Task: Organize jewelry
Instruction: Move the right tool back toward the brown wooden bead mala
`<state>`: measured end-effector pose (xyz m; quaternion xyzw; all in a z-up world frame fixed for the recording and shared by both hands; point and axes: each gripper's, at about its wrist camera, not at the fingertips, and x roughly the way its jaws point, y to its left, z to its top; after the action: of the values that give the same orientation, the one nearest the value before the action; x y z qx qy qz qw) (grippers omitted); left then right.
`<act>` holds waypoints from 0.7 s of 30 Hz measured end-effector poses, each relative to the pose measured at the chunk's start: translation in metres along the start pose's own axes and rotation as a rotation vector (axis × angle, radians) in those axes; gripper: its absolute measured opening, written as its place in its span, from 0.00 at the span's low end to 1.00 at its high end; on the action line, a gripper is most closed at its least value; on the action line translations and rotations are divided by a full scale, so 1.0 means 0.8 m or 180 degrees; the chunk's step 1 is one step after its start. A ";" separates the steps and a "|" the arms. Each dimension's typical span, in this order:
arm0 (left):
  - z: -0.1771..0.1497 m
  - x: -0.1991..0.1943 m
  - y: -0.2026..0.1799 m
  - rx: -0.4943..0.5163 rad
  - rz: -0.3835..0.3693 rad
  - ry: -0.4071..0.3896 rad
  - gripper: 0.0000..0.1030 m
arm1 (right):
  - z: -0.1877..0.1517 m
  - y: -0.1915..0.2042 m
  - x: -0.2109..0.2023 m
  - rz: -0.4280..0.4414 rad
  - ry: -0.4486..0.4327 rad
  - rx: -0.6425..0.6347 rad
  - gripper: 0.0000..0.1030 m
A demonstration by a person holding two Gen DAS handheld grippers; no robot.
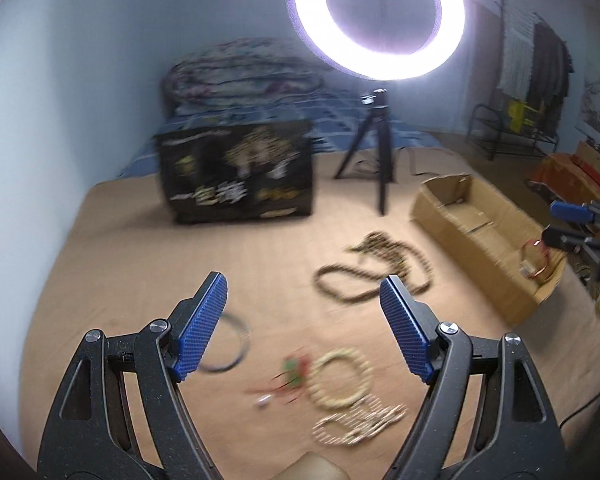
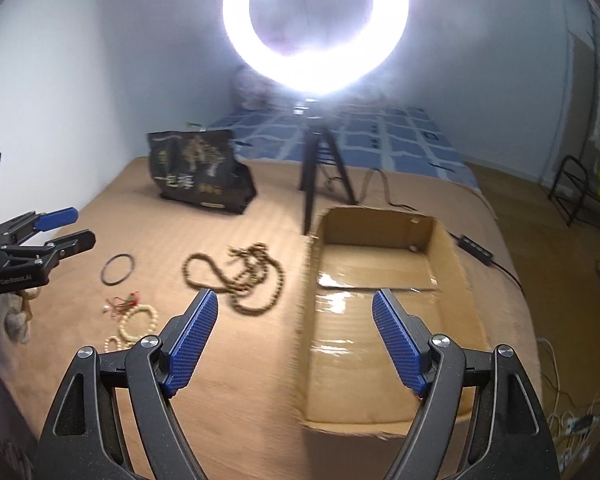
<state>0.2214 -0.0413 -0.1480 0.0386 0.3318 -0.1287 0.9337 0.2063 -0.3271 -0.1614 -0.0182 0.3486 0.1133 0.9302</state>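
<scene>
Barely started, by the look of it. Nearly all the jewelry is loose on the bed (image 2: 228, 400), which has a tan cover.

Going left to right in the right wrist view: the left gripper (image 2: 76, 226) hangs over the left edge, jaws apart, nothing in them. Just past it lies a dark bangle (image 2: 118, 269), and nearer the front edge a red tassel charm (image 2: 122, 303) touching a pale bead bracelet (image 2: 139, 322), with another pale strand (image 2: 114, 344) just beside that. Toward the middle is a tangled brown bead necklace (image 2: 244, 280). Right of that sits the open cardboard box (image 2: 448, 252), which I'd guess is where things go. The left wrist view shows something red and stringy (image 1: 534, 258) in the box's near end, so maybe one piece is done; too blurry to say. The right gripper (image 2: 296, 300) hovers between necklace and box, jaws wide apart and empty.

So what's left is pretty much everything: bangle, charm, pale beads, necklace.

Room stuff: a black printed bag (image 2: 200, 172) stands toward the far left corner, a ring light (image 2: 316, 28) on a tripod (image 2: 320, 168) glares from the far edge, and a blue checked sheet (image 2: 380, 136) lies beyond it. Pale blue walls, clothes hanging (image 1: 540, 60) on the right, cables (image 2: 572, 420) off the right edge.
</scene>
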 end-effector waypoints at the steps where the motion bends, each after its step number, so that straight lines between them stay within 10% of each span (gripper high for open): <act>1: -0.008 -0.003 0.011 -0.0028 0.0030 0.0025 0.79 | 0.001 0.007 0.003 0.0035 -0.0006 -0.0033 0.77; 15: -0.077 -0.005 0.058 -0.0157 -0.0018 0.0267 0.78 | 0.009 0.078 0.070 0.0302 0.0272 -0.0253 0.77; 21: -0.084 0.016 0.040 0.0032 -0.0179 0.0416 0.54 | 0.011 0.092 0.106 0.0331 0.0475 -0.0293 0.77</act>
<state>0.1981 -0.0028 -0.2088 0.0423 0.3923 -0.1537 0.9059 0.2573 -0.2377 -0.2068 -0.0512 0.4118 0.1757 0.8927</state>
